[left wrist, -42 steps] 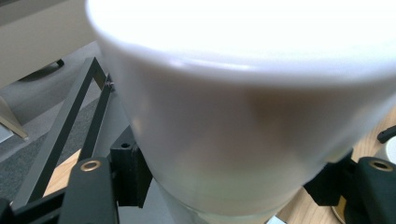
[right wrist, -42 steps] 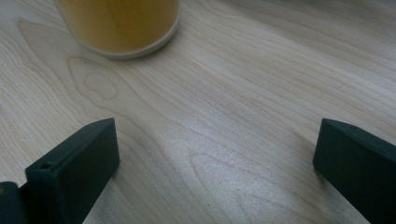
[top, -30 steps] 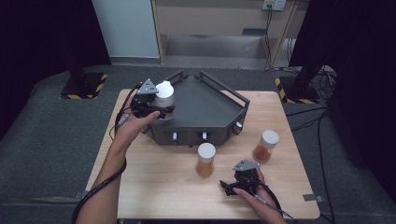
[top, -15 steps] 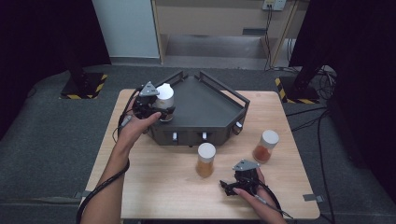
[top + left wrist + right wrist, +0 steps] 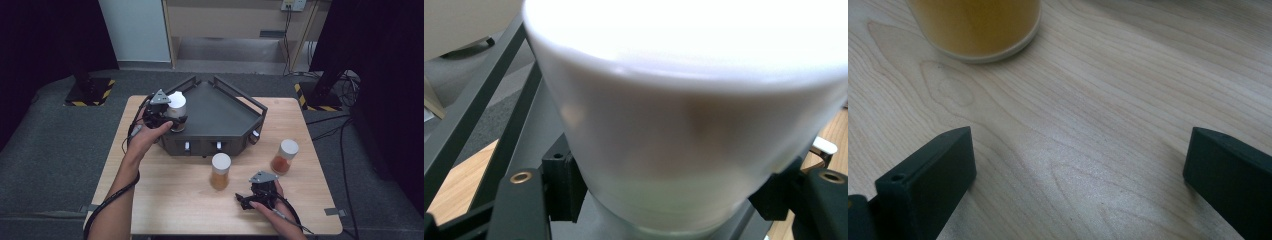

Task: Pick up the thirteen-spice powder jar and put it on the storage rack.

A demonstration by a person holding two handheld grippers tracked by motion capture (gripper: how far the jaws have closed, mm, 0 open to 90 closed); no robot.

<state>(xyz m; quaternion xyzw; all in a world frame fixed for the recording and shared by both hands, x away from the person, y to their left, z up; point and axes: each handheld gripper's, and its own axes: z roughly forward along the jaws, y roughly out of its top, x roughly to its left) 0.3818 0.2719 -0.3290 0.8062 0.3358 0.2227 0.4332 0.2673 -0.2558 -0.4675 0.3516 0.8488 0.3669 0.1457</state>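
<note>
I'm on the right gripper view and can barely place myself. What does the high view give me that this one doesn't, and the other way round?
The high view alone has the dark tray, the left gripper shut on a white-lidded jar over the tray's left edge, and a reddish jar to the right. The right gripper view alone has the right gripper's jaws wide apart, nothing between them. Both share the wooden table and the amber jar, just ahead of those jaws.
</note>
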